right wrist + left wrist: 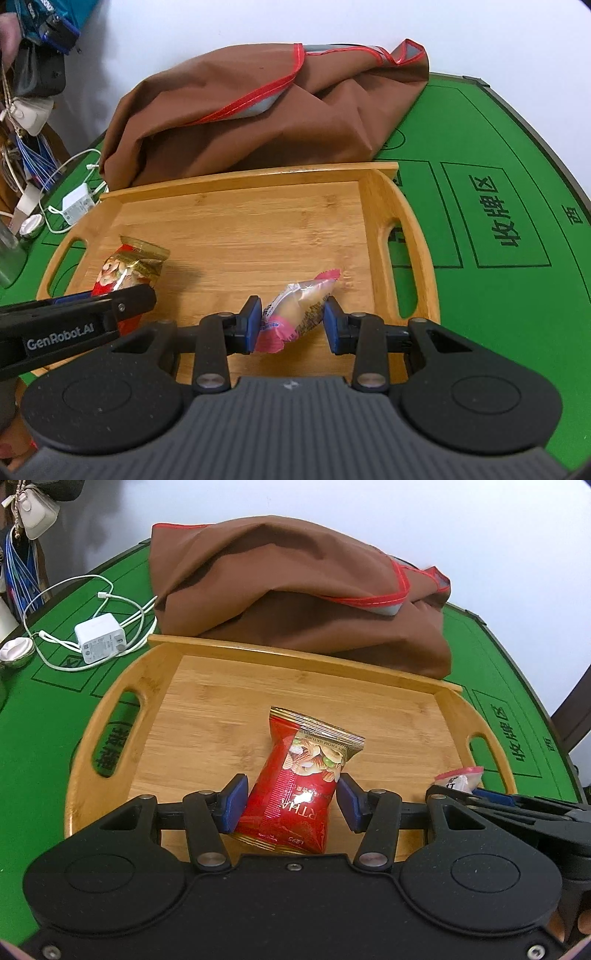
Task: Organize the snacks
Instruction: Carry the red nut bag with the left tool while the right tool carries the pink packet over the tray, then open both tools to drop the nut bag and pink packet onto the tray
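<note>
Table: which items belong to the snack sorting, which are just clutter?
Job:
red snack packet, held by left gripper
pink snack packet, held by right gripper
wooden tray

Clutter:
brown cloth bag
white charger and cable

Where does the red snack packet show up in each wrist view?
Left wrist: red snack packet at lower centre, pinched in the left claw, over the wooden tray.
Right wrist: the packet at left, behind the left claw's arm.
Shared landmark: brown cloth bag behind the tray.
</note>
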